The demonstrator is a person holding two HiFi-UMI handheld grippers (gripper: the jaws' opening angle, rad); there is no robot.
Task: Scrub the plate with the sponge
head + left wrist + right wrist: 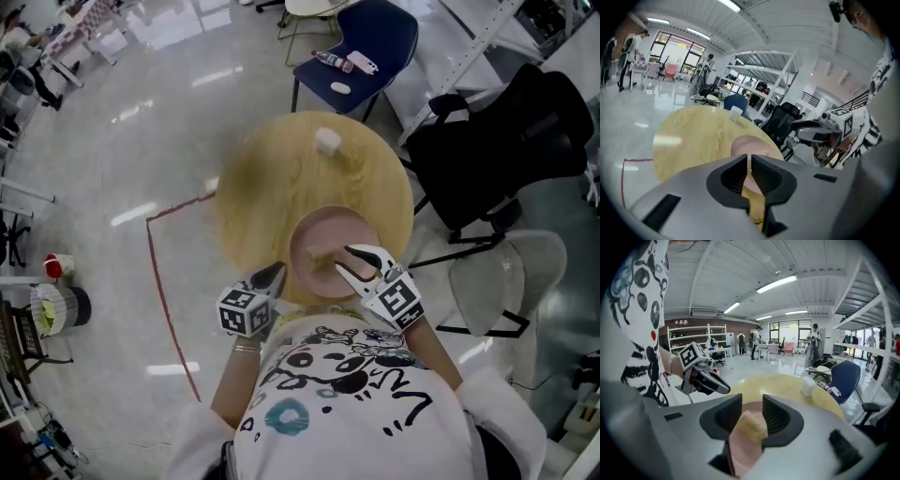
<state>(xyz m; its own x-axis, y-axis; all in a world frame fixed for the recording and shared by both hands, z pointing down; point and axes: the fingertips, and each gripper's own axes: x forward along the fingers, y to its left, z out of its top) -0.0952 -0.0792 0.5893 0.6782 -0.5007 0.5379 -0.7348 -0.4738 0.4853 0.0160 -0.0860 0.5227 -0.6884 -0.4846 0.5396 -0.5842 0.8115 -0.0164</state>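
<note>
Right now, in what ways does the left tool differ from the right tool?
The left tool has its jaws together with nothing between them; the right tool has its jaws apart, and the yellow sponge shows between them. The left tool is beside the rim of the pink plate; the right tool is over it. Both carry a marker cube.

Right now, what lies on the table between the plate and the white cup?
Bare table only: the head view shows nothing between the plate and the cup.
</note>
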